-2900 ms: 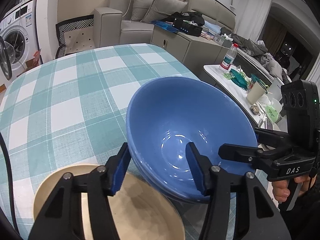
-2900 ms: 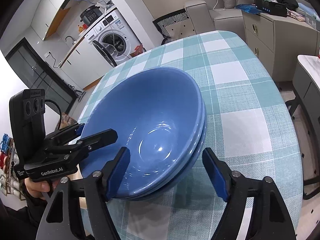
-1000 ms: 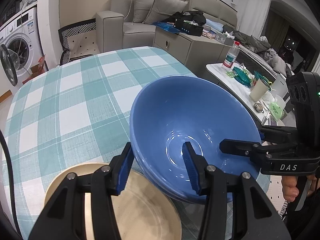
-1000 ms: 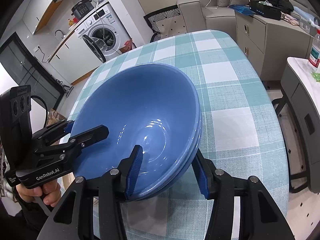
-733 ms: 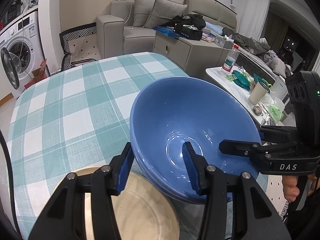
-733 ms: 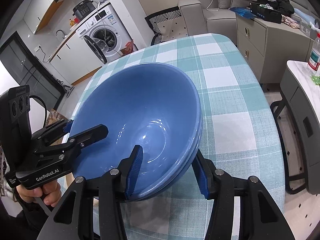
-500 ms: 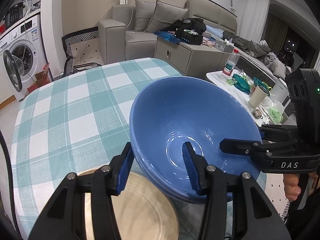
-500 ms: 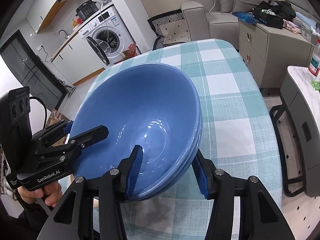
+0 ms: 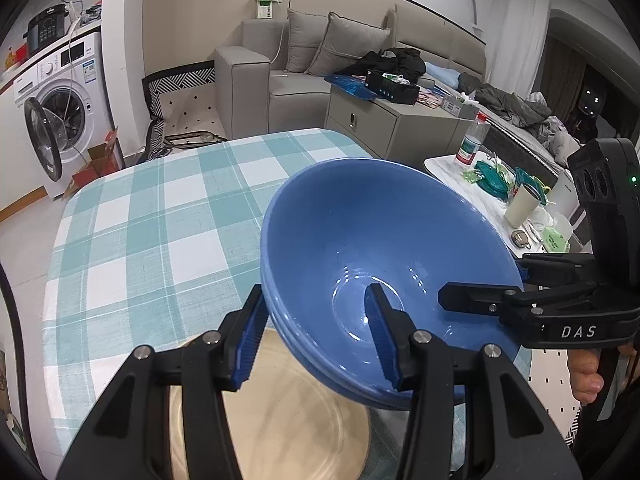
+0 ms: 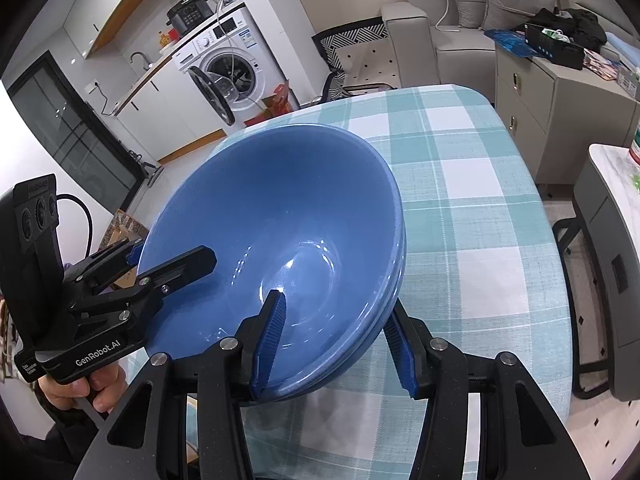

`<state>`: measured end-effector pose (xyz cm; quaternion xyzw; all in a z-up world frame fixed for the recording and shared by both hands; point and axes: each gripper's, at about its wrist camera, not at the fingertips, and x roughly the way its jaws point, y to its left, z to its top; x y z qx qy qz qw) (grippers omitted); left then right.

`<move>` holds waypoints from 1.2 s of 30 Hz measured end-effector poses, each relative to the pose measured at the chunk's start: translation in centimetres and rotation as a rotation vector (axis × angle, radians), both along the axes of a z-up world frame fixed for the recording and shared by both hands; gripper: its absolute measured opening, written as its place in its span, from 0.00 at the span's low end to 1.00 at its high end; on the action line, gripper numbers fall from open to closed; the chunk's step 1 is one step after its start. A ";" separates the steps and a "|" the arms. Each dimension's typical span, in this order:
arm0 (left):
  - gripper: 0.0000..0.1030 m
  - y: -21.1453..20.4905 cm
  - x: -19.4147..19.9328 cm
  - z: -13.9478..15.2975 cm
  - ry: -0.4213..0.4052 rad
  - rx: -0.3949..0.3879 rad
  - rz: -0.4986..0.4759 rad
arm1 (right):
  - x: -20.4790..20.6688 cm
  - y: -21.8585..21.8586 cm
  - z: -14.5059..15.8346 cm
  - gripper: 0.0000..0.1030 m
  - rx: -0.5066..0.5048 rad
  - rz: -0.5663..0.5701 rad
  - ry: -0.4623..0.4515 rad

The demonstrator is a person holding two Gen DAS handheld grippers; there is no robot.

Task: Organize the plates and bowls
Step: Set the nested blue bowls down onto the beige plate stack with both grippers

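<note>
Left wrist view: left gripper (image 9: 316, 338) clenched on near rim of the stacked blue bowls (image 9: 384, 256), one finger inside, one outside. Bowls held tilted above the checked tablecloth (image 9: 160, 220), over its near right edge; beige plate (image 9: 288, 412) lies directly beneath. Right gripper (image 9: 480, 284) grips the opposite rim. Right wrist view: right gripper (image 10: 334, 344) clamped on the bowls (image 10: 280, 232) rim, left gripper (image 10: 172, 256) gripping the far-left rim, above the tablecloth (image 10: 472, 200).

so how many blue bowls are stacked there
2, judging by the double rim. The top blue bowl sits nested in a lower blue bowl, only its rim edge showing. Both the left gripper and right gripper clamp the stack. More underneath can't be ruled out.
</note>
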<state>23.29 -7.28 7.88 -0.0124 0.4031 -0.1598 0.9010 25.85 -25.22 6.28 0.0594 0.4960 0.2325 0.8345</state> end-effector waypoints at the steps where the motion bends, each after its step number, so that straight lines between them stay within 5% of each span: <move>1: 0.47 0.1 -0.1 0.1 -0.001 0.000 0.004 | 0.0 0.2 0.2 0.49 0.001 0.004 0.000; 36: 0.47 7.4 -6.6 -0.3 -0.012 0.006 0.185 | -2.5 8.6 -0.3 0.49 0.009 0.193 0.017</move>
